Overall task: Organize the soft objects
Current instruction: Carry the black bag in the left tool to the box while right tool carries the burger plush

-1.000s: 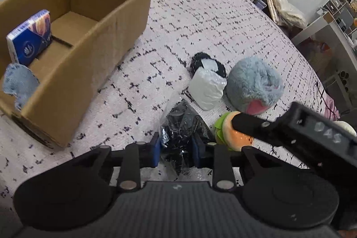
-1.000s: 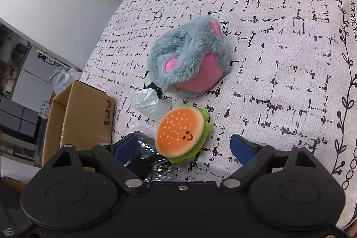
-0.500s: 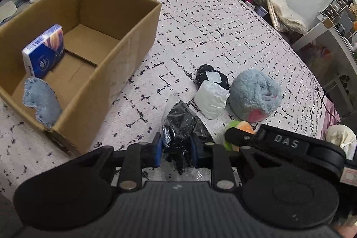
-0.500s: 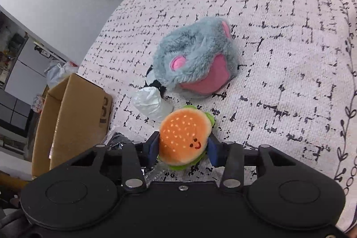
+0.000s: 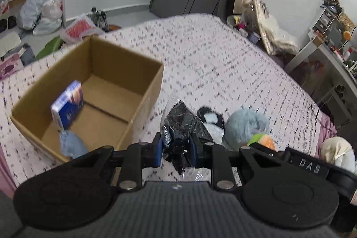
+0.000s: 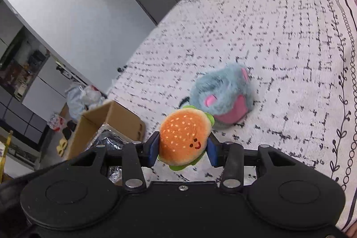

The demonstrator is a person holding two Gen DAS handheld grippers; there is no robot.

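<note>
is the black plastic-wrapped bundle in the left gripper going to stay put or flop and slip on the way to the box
Likely floppy: the black bundle sags and sticks out above and below the left gripper. Its glossy clear wrap could slip. It looks light, so a steady carry to the cardboard box should hold.

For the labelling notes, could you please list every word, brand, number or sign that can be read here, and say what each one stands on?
"DAS": raised letters on the right gripper body, seen in the left wrist view.
Blue box in the cardboard box: printed, but too blurred to read.
Plush burger: a stitched smiley face, no lettering.
Black item in clear wrap, held by the left gripper: no readable text.
</note>
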